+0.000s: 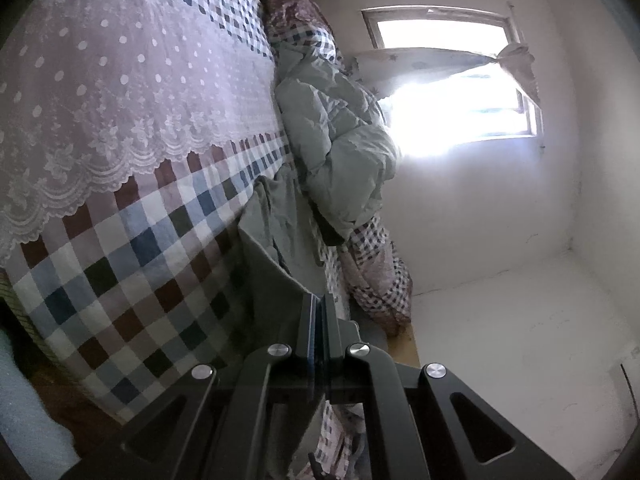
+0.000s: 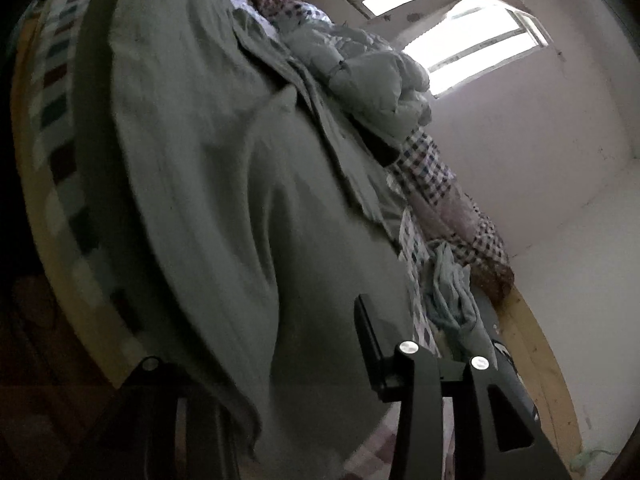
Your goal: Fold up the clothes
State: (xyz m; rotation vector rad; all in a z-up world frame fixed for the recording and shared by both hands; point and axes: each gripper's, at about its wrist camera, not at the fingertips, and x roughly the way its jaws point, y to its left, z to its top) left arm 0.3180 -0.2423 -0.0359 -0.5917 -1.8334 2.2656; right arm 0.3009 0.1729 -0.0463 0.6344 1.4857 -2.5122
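A grey-green garment (image 1: 276, 232) lies on the checked bed cover (image 1: 132, 280). My left gripper (image 1: 319, 320) is shut on an edge of this garment, and the cloth stretches away from the fingertips over the bed. In the right wrist view the same garment (image 2: 224, 184) fills the middle and drapes over my right gripper (image 2: 280, 340). Its right finger (image 2: 370, 340) shows as a black bar; the left finger is hidden under the cloth. The jaws stand wide apart.
A pale green puffy quilt (image 1: 344, 144) and a checked blanket roll (image 1: 380, 276) lie along the wall. A lace cloth (image 1: 100, 100) covers part of the bed. A crumpled pale cloth (image 2: 452, 300) lies by the wooden bed edge (image 2: 540, 360). A bright window (image 1: 460, 112) is behind.
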